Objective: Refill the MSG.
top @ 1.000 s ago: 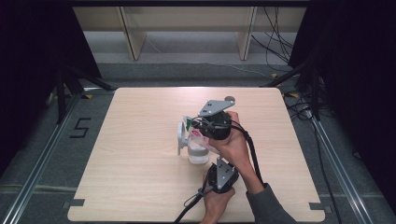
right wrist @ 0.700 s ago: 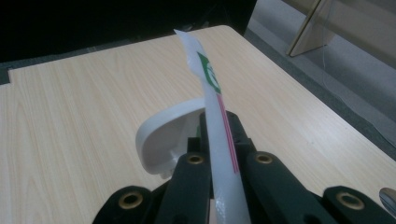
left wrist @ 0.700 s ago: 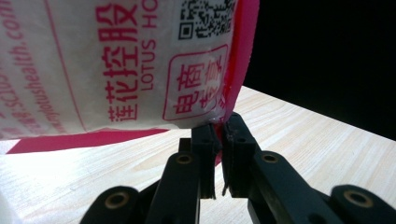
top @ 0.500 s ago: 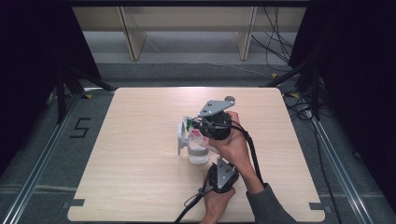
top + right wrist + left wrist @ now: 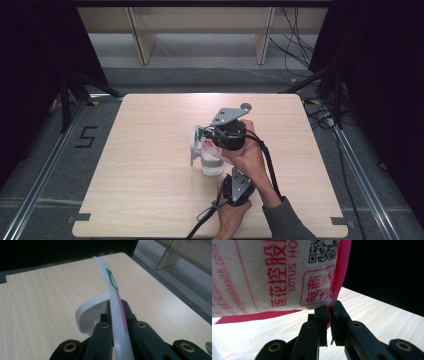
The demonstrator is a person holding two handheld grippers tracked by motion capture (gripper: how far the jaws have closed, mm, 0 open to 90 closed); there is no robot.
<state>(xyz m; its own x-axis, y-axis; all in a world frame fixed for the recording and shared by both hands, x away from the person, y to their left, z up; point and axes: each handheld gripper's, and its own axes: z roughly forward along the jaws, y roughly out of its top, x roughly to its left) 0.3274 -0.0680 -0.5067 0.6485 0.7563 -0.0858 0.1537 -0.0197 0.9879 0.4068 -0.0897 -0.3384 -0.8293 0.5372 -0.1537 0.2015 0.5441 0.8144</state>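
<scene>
The black fingers (image 5: pixel 322 322) of the left gripper (image 5: pixel 328 312) are pinching the lower red-edged corner of a white plastic packet printed with red characters (image 5: pixel 274 275), which is hanging just above the pale wooden table (image 5: pixel 372 312). The black fingers (image 5: pixel 130 312) of the right gripper (image 5: pixel 117 305) are clamping the packet's thin white top edge (image 5: pixel 113 297), which is rising upright between them past a green mark. Beyond the fingers, a white curved plastic piece (image 5: pixel 86 310) is standing. In the high view, the packet (image 5: pixel 210 155) is sitting mid-table between both grippers, the right gripper (image 5: pixel 212 134) above, the left gripper (image 5: pixel 222 175) nearer the person.
</scene>
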